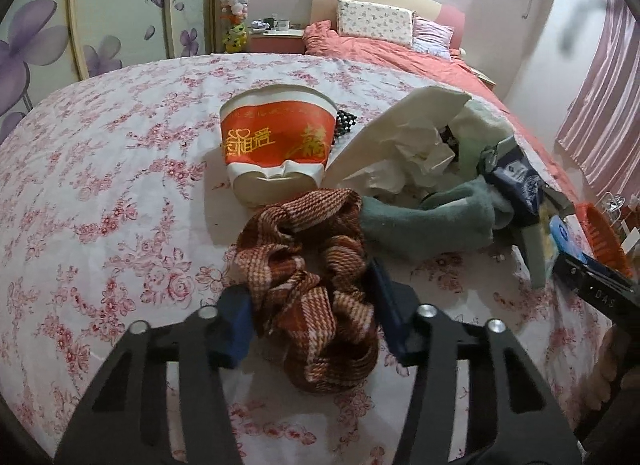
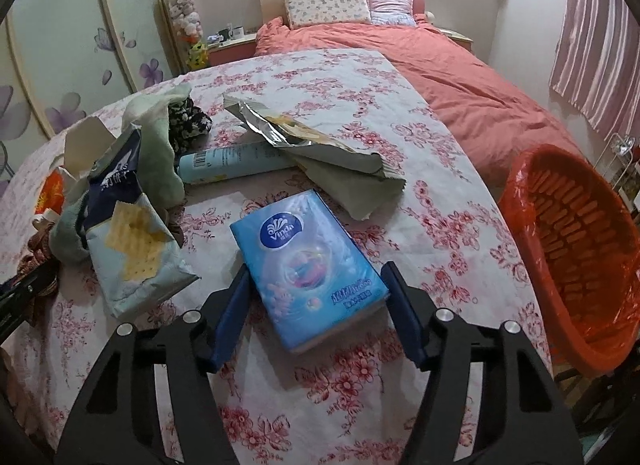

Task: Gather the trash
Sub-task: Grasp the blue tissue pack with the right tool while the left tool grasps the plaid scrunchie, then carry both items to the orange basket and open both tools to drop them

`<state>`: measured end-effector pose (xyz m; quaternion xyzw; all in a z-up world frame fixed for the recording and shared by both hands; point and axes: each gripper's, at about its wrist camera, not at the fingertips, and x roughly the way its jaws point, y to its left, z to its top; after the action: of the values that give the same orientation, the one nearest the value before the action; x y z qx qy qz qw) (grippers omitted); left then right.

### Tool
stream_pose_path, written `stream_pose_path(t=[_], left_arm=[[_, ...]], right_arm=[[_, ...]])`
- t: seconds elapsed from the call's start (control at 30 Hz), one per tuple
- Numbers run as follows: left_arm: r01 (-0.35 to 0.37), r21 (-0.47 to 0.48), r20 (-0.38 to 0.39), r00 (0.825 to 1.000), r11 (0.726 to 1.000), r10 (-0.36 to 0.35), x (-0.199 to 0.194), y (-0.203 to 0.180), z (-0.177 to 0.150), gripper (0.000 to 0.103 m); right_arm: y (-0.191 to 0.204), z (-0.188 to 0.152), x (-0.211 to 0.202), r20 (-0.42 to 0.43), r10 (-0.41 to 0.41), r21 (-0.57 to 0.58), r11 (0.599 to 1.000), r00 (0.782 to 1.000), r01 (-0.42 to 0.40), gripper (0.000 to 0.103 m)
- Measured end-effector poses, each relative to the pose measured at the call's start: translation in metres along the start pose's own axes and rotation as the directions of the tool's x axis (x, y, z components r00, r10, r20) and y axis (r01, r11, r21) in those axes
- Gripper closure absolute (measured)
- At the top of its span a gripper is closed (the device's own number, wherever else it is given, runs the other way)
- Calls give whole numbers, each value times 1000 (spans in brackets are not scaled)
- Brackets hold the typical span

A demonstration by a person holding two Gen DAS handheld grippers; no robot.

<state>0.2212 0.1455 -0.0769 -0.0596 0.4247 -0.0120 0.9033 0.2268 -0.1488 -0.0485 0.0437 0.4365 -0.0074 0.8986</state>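
Straddling a brown checked scarf (image 1: pixel 320 285), the left gripper (image 1: pixel 312 325) has its jaws spread; the right gripper (image 2: pixel 316 305), jaws spread, flanks a Vinda tissue pack (image 2: pixel 308 265) on the floral desk (image 2: pixel 400 385); an orange basket (image 2: pixel 572 249) stands right.

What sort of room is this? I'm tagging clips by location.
Most likely a bedroom: a bed with a coral-pink duvet and floral pillow, a wardrobe with purple flower-print doors, and pink striped curtains.
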Motion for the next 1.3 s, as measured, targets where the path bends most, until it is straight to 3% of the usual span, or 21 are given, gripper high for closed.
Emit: stream_pose_path(t=[0.17,0.33,0.4,0.47,0.6,0.63,0.77,0.83,1.13,1.3], left_arm=[[14,1,16,1000,1000,-14,-11,5,-2,65],[-2,20,20,1000,1000,2,-15,2,-5,66],[-20,27,12,1000,999,20,-13,-1,-7,62],[-34,28,10,999,999,34,-11,-4,-8,49],[-34,17,-12,999,999,34,-3,-8,-8,44],[-33,19,-14,999,999,33,-1,-9,-8,44],[-41,45,2,999,998,41,-3,-14,-9,69],[-33,47,14,999,998,33,-9,-12,-9,73],[2,44,103,995,999,-6,-61,-13,0,73],[54,62,161,985,997,-63,-90,-40,11,73]], right_arm=[[-9,-2,-6,8,13,36,999,1000,-14,40],[-16,-3,-14,28,23,59,998,999,-24,41],[-18,-3,-15,29,23,63,998,999,-25,41],[-19,-5,-12,21,20,67,998,1000,-21,42],[-21,-10,-8,4,21,77,997,1000,-21,42],[-21,-10,-7,4,21,79,997,1000,-22,42],[-22,-9,-12,15,26,82,996,1000,-27,42],[-25,-9,-18,28,27,83,996,999,-29,42],[-38,-6,-44,93,54,114,991,994,-64,42],[-50,-5,-65,154,62,136,987,986,-83,42]])
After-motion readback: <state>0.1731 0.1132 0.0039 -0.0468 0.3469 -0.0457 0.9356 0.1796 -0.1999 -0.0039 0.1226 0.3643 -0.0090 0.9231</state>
